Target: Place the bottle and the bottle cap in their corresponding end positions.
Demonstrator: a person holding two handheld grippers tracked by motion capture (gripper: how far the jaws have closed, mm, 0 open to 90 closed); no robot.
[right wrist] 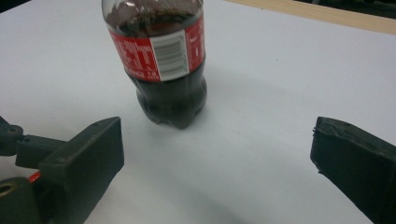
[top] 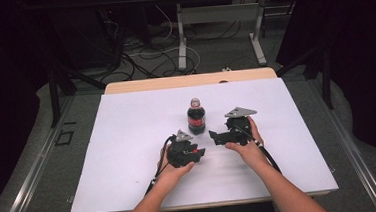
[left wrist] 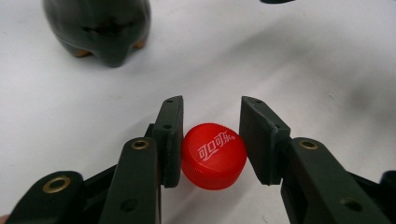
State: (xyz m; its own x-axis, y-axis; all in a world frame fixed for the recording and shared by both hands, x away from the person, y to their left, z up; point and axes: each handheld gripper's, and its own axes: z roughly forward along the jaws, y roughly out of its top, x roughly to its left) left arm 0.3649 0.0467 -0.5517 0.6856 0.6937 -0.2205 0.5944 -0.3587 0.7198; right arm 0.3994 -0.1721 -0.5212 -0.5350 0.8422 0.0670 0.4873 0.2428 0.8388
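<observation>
A small cola bottle [top: 196, 116] with a red label stands upright near the middle of the white table sheet [top: 128, 140]. Its base [left wrist: 105, 32] is at the top left of the left gripper view. My left gripper [top: 195, 153] is low over the sheet in front of the bottle, shut on a red screw cap [left wrist: 214, 155] with white lettering. My right gripper [top: 215, 137] sits just right of the bottle, pointing at it. Its jaws stand wide open with nothing between them, and the bottle [right wrist: 166, 65] is a little beyond the fingertips.
A wooden table edge [top: 189, 81] runs along the far side of the sheet. Beyond it are cables on the floor [top: 142, 59] and the legs of another table [top: 181, 41]. Bare sheet spreads left and right of the hands.
</observation>
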